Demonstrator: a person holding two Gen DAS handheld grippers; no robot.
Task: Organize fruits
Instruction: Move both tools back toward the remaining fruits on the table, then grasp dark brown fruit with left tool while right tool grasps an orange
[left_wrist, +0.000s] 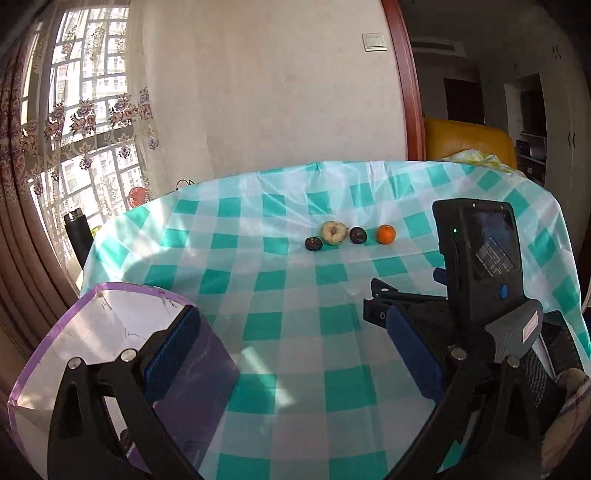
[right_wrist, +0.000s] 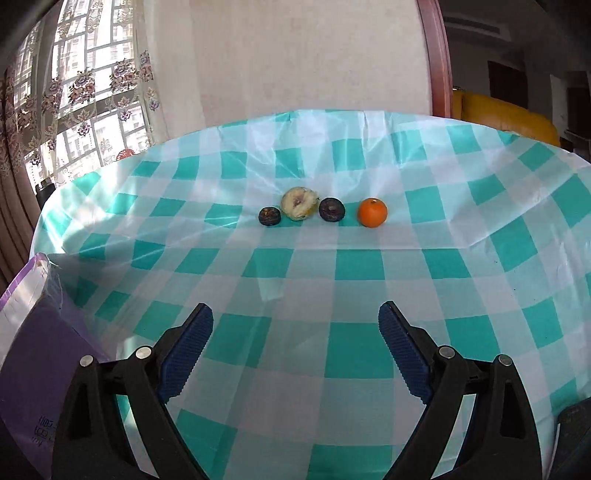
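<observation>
Fruits: we see a dark fruit (right_wrist: 269, 216), a pale halved fruit (right_wrist: 298, 208), a second dark fruit (right_wrist: 331, 209) and an orange (right_wrist: 372, 212) in a row mid-tablecloth (right_wrist: 354, 280).
Left gripper (left_wrist: 295, 354): we hold jaws wide, empty, beside a purple-edged box (left_wrist: 110, 325).
Right gripper (right_wrist: 295, 354): jaws wide, empty.
</observation>
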